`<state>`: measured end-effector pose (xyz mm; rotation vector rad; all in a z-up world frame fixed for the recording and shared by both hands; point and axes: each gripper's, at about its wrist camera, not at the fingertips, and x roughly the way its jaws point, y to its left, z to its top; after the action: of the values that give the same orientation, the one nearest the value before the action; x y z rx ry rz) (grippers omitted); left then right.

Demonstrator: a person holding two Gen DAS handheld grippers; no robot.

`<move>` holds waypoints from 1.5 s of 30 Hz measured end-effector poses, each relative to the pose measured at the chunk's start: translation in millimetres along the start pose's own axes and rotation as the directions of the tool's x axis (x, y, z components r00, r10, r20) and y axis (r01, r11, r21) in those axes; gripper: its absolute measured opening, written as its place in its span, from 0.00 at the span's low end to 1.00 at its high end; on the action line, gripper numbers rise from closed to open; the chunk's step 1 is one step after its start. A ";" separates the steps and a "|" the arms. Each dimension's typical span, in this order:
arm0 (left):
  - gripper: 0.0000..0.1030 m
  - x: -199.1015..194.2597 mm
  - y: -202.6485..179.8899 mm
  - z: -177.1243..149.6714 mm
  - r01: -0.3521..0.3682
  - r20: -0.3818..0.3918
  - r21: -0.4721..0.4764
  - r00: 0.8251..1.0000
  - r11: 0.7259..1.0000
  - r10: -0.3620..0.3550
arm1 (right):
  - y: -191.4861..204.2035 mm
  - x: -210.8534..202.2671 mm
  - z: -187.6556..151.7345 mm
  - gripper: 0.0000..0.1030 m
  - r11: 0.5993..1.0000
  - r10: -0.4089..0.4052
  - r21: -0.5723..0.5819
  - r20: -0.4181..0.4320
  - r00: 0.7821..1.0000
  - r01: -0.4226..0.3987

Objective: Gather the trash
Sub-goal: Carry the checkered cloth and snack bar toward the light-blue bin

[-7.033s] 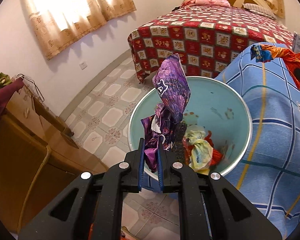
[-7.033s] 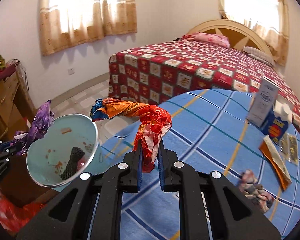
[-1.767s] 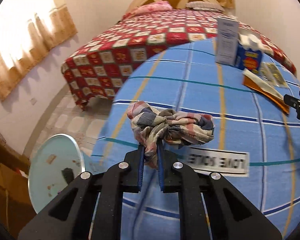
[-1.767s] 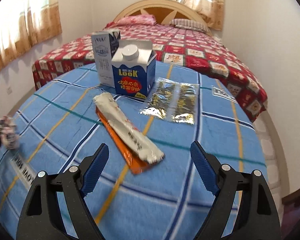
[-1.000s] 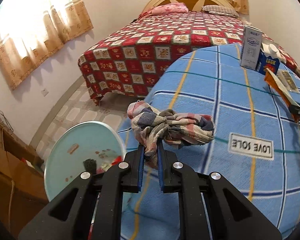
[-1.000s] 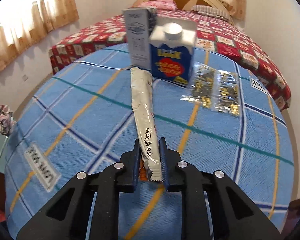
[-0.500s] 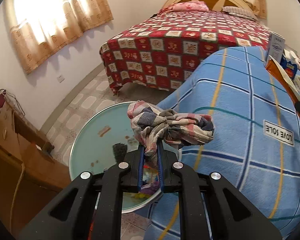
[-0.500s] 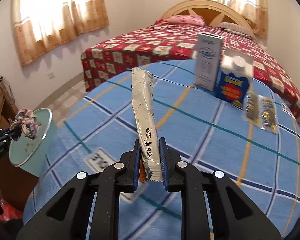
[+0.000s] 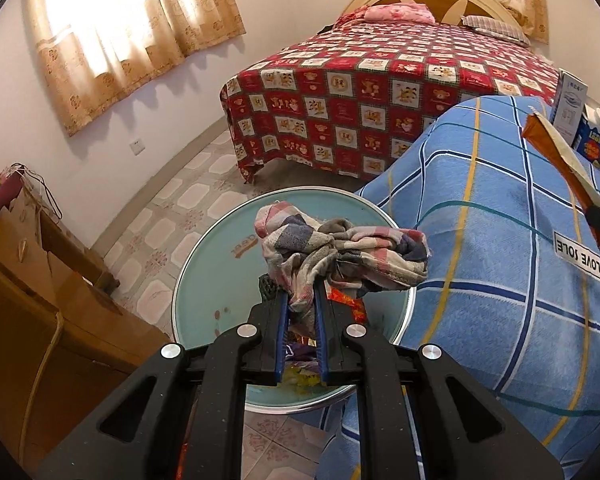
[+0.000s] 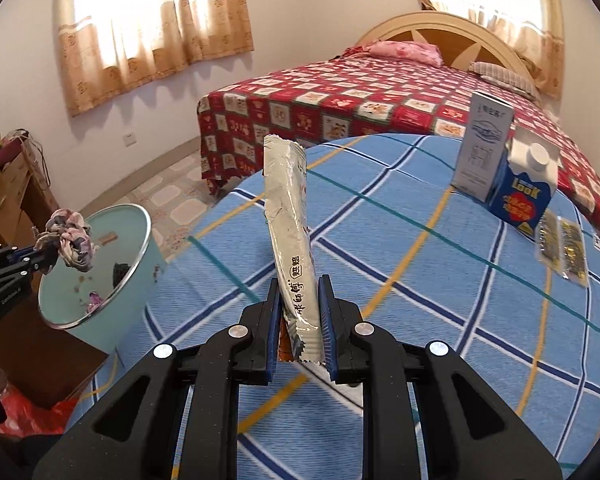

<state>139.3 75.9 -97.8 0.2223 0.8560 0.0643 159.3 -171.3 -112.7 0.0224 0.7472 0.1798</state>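
Blue checked bedspread [image 10: 440, 264] ahead; the left gripper [image 9: 300, 332] clenches the plaid rag [image 9: 340, 248] directly over the bin [image 9: 204, 280], ready to drop. Right gripper [image 10: 300, 320] grips the silver wrapper [image 10: 290, 224], bin off left.

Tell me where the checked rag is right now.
The checked rag is clamped in the left gripper, over the open teal bin beside the blue-covered table.

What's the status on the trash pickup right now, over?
Left gripper shut on crumpled plaid cloth, over round pale-teal bin. Right gripper shut on long silver snack wrapper, above blue checked table cover. Nothing blocking the bin.
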 end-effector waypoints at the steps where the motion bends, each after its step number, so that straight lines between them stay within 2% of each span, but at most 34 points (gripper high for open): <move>1: 0.11 -0.8 -0.4 -0.5 0.001 0.001 0.001 1.000 1.000 -0.001 | 2.4 -0.2 0.3 0.18 1.000 0.002 -0.003 0.002 1.000 -0.002; 11: 0.11 -4.4 1.3 -8.0 -0.004 0.000 0.008 1.000 1.000 0.004 | 13.6 -3.2 -2.8 0.18 1.000 0.019 -0.019 0.006 1.000 -0.019; 45: 0.11 -2.0 46.4 -21.0 -0.055 -0.021 -0.049 0.998 0.997 0.054 | 70.9 8.5 0.8 0.18 0.992 0.075 -0.101 -0.011 0.997 -0.076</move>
<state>123.7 124.4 -99.4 0.1990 0.8665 0.1388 155.0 -100.0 -111.9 -0.0468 0.7436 0.2898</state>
